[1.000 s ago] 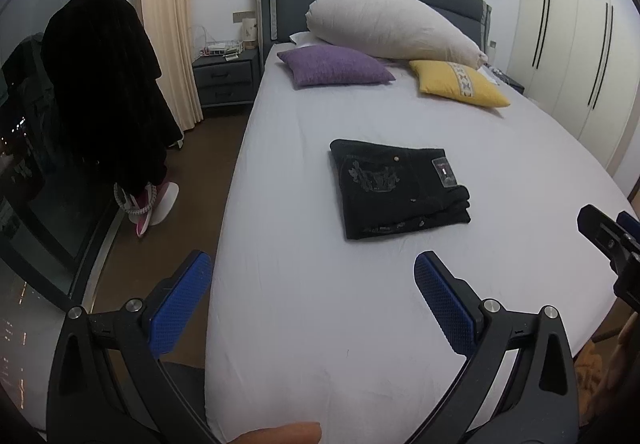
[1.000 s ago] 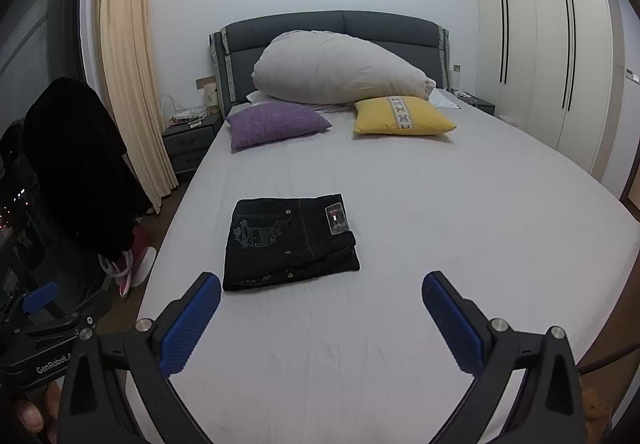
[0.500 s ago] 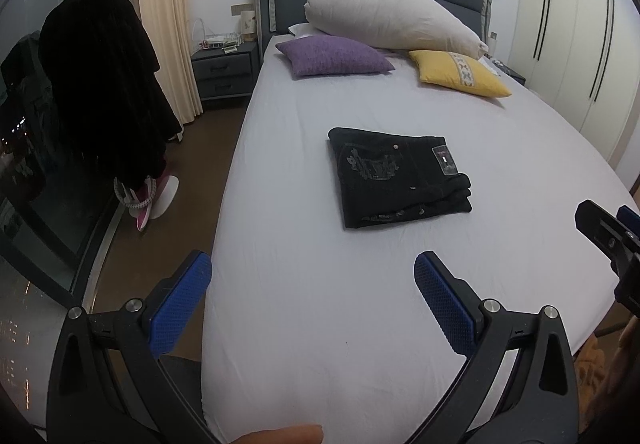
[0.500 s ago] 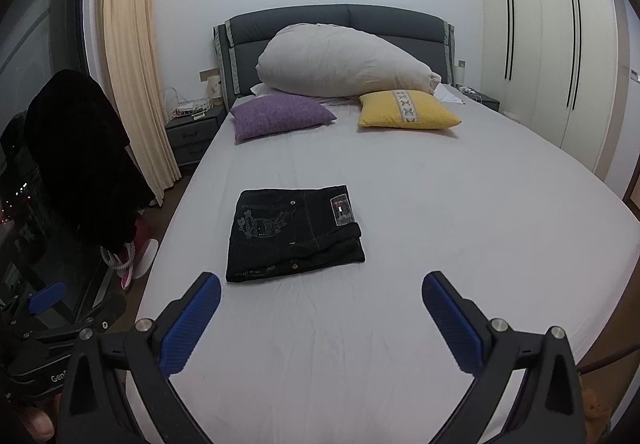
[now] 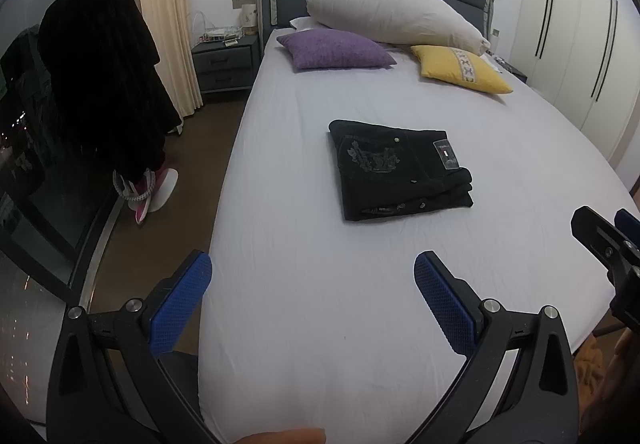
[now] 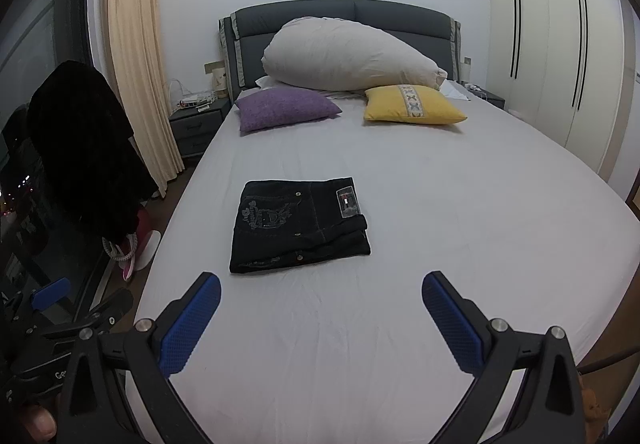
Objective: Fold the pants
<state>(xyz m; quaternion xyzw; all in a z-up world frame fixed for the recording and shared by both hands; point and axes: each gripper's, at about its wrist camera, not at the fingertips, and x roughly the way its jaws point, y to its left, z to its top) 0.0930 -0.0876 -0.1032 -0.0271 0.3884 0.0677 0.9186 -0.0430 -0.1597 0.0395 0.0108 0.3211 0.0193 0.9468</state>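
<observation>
Black pants (image 5: 400,170) lie folded into a compact rectangle on the white bed sheet (image 5: 320,304), a label patch on top; they also show in the right wrist view (image 6: 298,226). My left gripper (image 5: 312,284) is open and empty, held above the foot of the bed, well short of the pants. My right gripper (image 6: 320,302) is open and empty, also back from the pants. The right gripper shows at the right edge of the left wrist view (image 5: 612,244), and the left gripper at the lower left of the right wrist view (image 6: 60,308).
A purple cushion (image 6: 286,108), a yellow cushion (image 6: 412,106) and a large white pillow (image 6: 348,58) lie at the headboard. A nightstand (image 6: 196,124), a curtain and a dark garment (image 6: 80,148) on a stand are left of the bed. Wardrobes (image 6: 560,56) line the right wall.
Both grippers have drawn back and risen slightly from the bed; the pants look a little farther away. The pants have not moved. Both grippers stay open.
</observation>
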